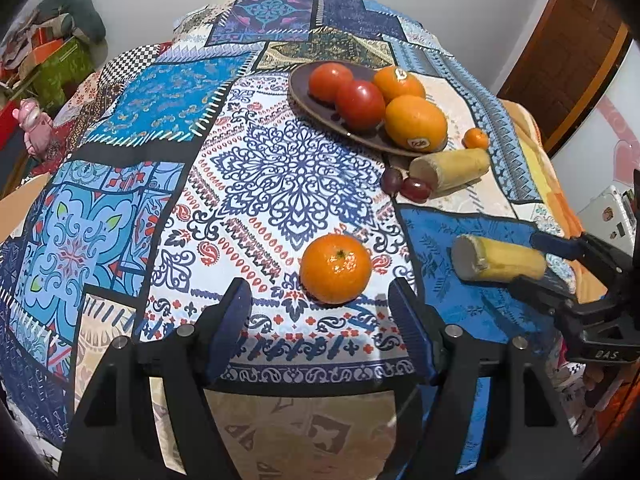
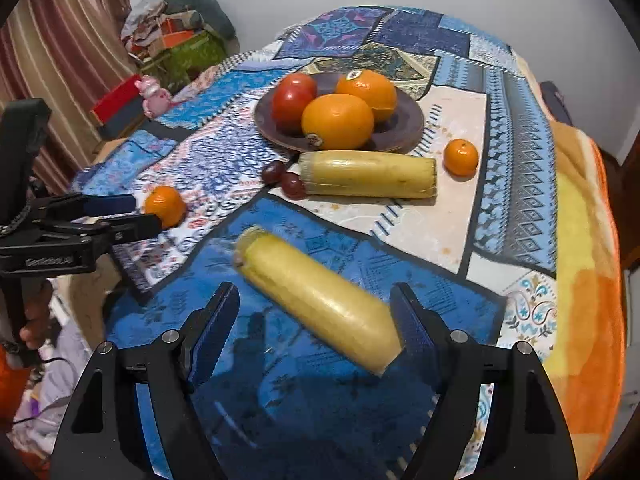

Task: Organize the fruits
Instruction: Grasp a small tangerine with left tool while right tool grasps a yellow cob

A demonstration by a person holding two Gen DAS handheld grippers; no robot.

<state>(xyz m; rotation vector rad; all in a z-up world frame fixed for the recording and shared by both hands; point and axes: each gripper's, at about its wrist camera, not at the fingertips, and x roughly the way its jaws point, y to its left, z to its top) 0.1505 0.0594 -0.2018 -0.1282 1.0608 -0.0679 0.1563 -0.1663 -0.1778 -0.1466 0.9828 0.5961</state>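
Observation:
A brown plate (image 1: 308, 104) (image 2: 404, 128) holds two tomatoes (image 1: 360, 105) (image 2: 294, 98) and two oranges (image 1: 416, 121) (image 2: 338, 121). A mandarin (image 1: 335, 269) (image 2: 165, 206) lies on the cloth just ahead of my open left gripper (image 1: 320, 312). A yellow banana piece (image 2: 316, 296) (image 1: 500, 260) lies tilted between the open jaws of my right gripper (image 2: 316, 320), touching the right finger. A second banana piece (image 2: 368, 174) (image 1: 450, 168), two grapes (image 2: 282, 178) (image 1: 404, 184) and a small mandarin (image 2: 461, 157) (image 1: 476, 138) lie beside the plate.
A patterned patchwork cloth (image 1: 280, 168) (image 2: 516, 184) covers the table. An orange-yellow blanket (image 2: 588, 280) hangs at the right edge. Boxes and clutter (image 2: 176, 44) and a pink toy (image 1: 34, 124) stand beyond the left side.

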